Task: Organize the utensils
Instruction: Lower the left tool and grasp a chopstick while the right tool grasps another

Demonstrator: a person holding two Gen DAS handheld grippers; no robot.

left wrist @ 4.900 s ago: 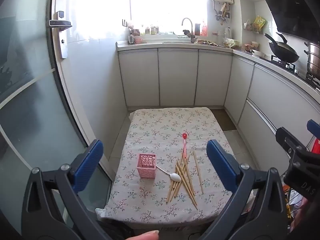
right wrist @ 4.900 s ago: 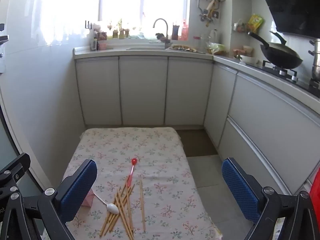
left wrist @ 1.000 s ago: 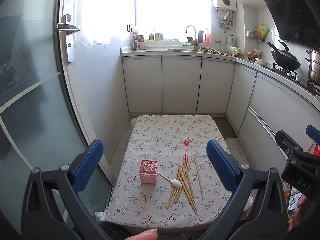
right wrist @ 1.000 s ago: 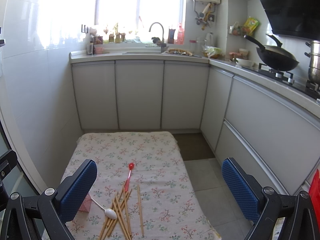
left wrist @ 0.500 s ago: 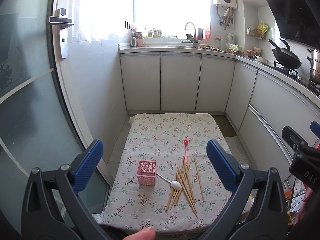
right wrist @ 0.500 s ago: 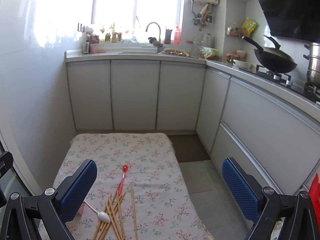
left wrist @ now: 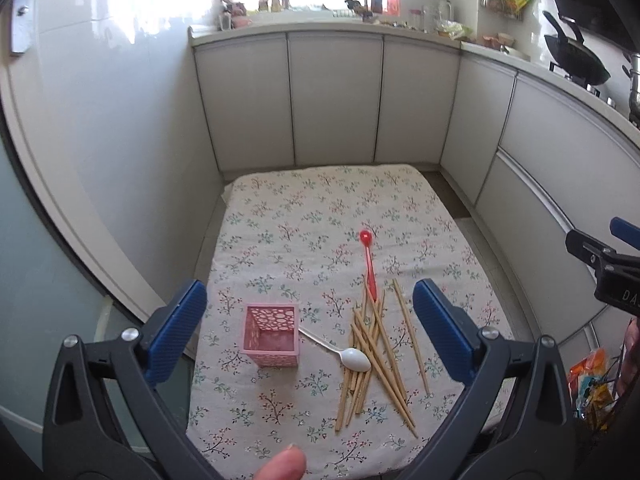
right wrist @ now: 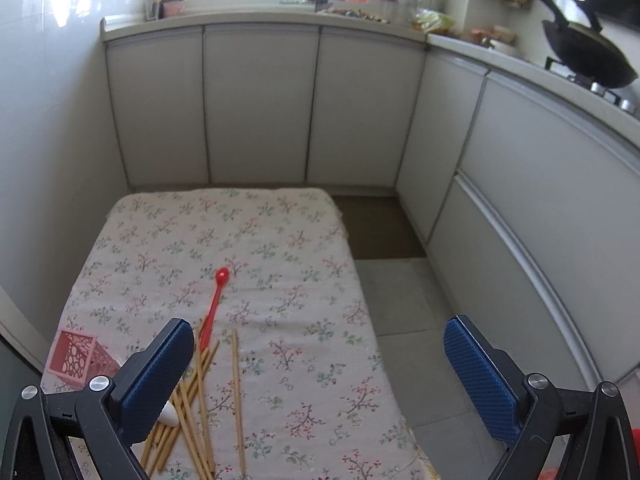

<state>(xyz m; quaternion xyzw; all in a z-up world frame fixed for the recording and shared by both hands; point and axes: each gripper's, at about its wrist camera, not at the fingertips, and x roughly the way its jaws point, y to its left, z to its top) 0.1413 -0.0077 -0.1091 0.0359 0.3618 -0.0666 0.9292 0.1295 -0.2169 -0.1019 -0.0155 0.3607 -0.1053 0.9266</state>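
A pink perforated square holder (left wrist: pixel 271 335) stands upright on the floral-cloth table (left wrist: pixel 320 208). To its right a white spoon (left wrist: pixel 354 359) lies across a loose pile of wooden chopsticks (left wrist: pixel 370 356), and a red spoon (left wrist: pixel 369 264) lies just beyond them. My left gripper (left wrist: pixel 308 328) is open and empty, held above the near part of the table. My right gripper (right wrist: pixel 318 376) is open and empty, above the table's right side; its view shows the holder (right wrist: pixel 76 356), the chopsticks (right wrist: pixel 200 400) and the red spoon (right wrist: pixel 214 304). The right gripper's body shows at the left view's right edge (left wrist: pixel 612 268).
White kitchen cabinets (left wrist: pixel 336 100) wrap around the far and right sides, with a sink counter (left wrist: pixel 320 20) and a black wok (right wrist: pixel 580 56) on the stove. A glass door (left wrist: pixel 32 280) stands at the left. Tiled floor (right wrist: pixel 400 320) lies right of the table.
Both grippers have moved forward and tilted down toward the table, so the utensils appear larger and nearer. Nothing on the table has moved. Both grippers stay open.
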